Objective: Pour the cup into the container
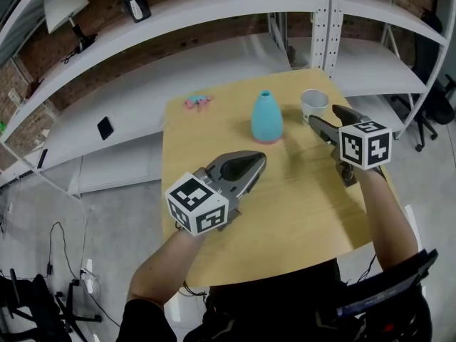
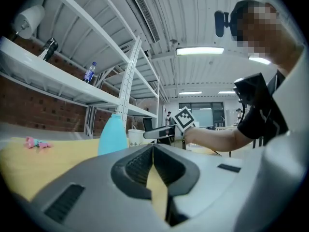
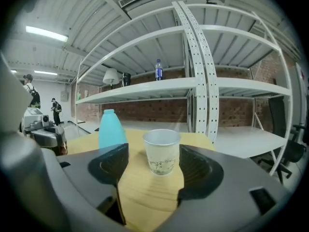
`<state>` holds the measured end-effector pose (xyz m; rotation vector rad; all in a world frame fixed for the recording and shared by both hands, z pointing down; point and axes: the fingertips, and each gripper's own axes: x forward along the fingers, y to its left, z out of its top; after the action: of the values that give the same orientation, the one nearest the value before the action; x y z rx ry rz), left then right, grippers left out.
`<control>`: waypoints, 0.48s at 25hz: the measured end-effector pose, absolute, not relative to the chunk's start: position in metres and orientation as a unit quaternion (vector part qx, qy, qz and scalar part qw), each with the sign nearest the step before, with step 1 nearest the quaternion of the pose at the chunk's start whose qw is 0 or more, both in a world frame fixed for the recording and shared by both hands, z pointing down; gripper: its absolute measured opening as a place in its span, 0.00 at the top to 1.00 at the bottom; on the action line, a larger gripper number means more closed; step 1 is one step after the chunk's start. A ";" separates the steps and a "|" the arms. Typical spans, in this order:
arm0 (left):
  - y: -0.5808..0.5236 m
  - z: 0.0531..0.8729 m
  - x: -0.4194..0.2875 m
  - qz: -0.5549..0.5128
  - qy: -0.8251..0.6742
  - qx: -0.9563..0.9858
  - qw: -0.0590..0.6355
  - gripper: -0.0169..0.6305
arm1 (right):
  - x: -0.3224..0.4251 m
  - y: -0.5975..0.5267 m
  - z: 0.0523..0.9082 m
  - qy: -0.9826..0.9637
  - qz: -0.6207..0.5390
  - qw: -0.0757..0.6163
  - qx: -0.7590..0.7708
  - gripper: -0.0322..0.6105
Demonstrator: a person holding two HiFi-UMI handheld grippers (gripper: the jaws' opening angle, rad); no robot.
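A white paper cup (image 1: 314, 105) stands near the far right corner of the wooden table (image 1: 285, 205). A teal bottle-shaped container (image 1: 266, 117) stands upright just left of it. My right gripper (image 1: 322, 115) is open, its jaws reaching either side of the cup (image 3: 161, 151) from the near side without touching it; the container (image 3: 110, 128) shows behind its left jaw. My left gripper (image 1: 258, 164) is shut and empty, lying low over the table's middle, in front of the container (image 2: 113, 135). In the left gripper view the cup (image 2: 136, 137) sits beyond the bottle.
A small pink object (image 1: 198, 102) lies at the table's far left corner. White shelving (image 1: 214, 13) runs behind the table, with a black phone (image 1: 105, 127) on its lower board. An office chair (image 1: 427, 98) stands at the right.
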<state>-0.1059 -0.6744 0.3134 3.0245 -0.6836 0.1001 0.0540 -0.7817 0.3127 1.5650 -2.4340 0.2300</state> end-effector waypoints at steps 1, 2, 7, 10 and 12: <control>-0.674 0.316 -0.105 0.036 -0.218 0.975 0.015 0.97 | 0.055 -0.787 0.318 -0.831 0.083 0.124 0.536 0.47; -0.674 0.317 -0.104 0.040 -0.216 0.975 0.008 0.97 | 0.055 -0.792 0.323 -0.829 0.088 0.129 0.537 0.46; -0.670 0.321 -0.102 0.051 -0.207 0.977 -0.002 0.97 | 0.054 -0.807 0.339 -0.824 0.096 0.143 0.539 0.46; -0.670 0.323 -0.098 0.060 -0.199 0.978 0.002 0.97 | 0.054 -0.815 0.340 -0.825 0.099 0.144 0.538 0.46; -0.669 0.327 -0.098 0.068 -0.196 0.978 0.007 0.97 | 0.053 -0.818 0.341 -0.824 0.102 0.141 0.539 0.46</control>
<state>-0.0983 -0.6693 0.3267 3.0594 -0.6118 0.2125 0.0531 -0.8184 0.3409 1.5562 -2.3800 0.2938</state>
